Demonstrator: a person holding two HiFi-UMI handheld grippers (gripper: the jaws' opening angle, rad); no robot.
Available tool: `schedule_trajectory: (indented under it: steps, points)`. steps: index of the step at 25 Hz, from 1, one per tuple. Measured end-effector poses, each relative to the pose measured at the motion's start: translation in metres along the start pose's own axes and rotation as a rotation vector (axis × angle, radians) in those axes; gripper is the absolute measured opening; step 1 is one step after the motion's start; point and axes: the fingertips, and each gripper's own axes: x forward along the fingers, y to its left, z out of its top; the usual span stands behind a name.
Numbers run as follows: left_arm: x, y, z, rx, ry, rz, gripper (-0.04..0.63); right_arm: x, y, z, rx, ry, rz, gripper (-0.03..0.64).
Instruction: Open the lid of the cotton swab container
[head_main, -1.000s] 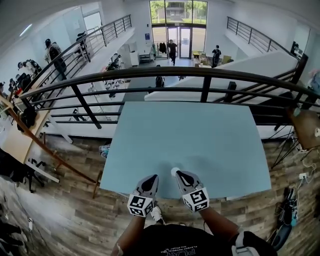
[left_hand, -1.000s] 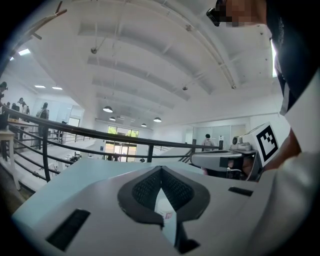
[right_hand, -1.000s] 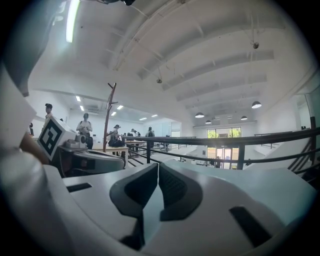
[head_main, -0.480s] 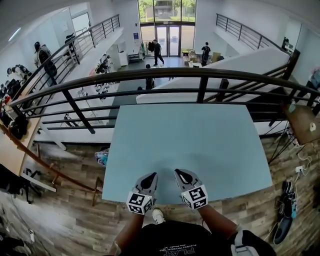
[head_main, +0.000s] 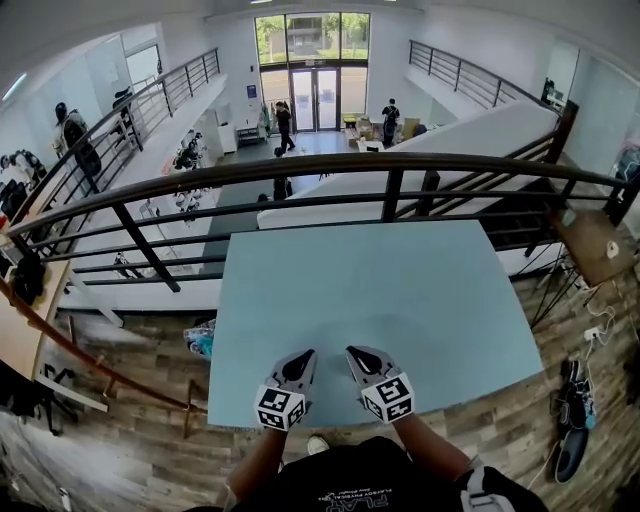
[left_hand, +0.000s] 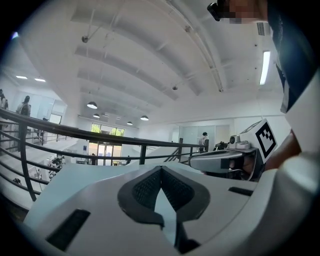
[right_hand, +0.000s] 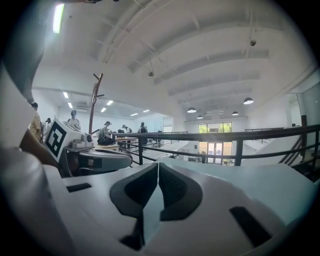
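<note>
No cotton swab container shows in any view. The head view has my left gripper (head_main: 308, 353) and my right gripper (head_main: 352, 352) side by side over the near edge of the light blue table (head_main: 380, 290). Both point away from me, almost level. In the left gripper view the left gripper (left_hand: 160, 170) has its dark ribbed pads (left_hand: 142, 190) together with nothing between them. The right gripper (right_hand: 158, 165) is shut and empty in the same way in its own view. Each gripper view shows the other gripper alongside, the right one (left_hand: 225, 161) and the left one (right_hand: 95, 160).
A dark metal railing (head_main: 390, 165) runs along the table's far side, with a drop to a lower hall behind it. Wood floor surrounds the table. A small brown table (head_main: 590, 245) stands at the right, and cables and shoes (head_main: 575, 400) lie on the floor.
Both grippers have come further in over the table's near edge, still shut. A small white thing by the right gripper's tip one second ago no longer shows.
</note>
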Motion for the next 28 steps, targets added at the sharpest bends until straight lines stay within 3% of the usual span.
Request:
schedule_trajectory:
  steps: [16, 28]
  points:
    - [0.030, -0.018, 0.009, -0.019, -0.010, 0.074, 0.012, -0.012, -0.054, 0.012, -0.049, 0.007, 0.032, 0.021]
    - [0.032, -0.033, -0.016, -0.054, 0.035, 0.102, 0.012, -0.029, -0.068, -0.015, -0.012, 0.049, 0.019, 0.021]
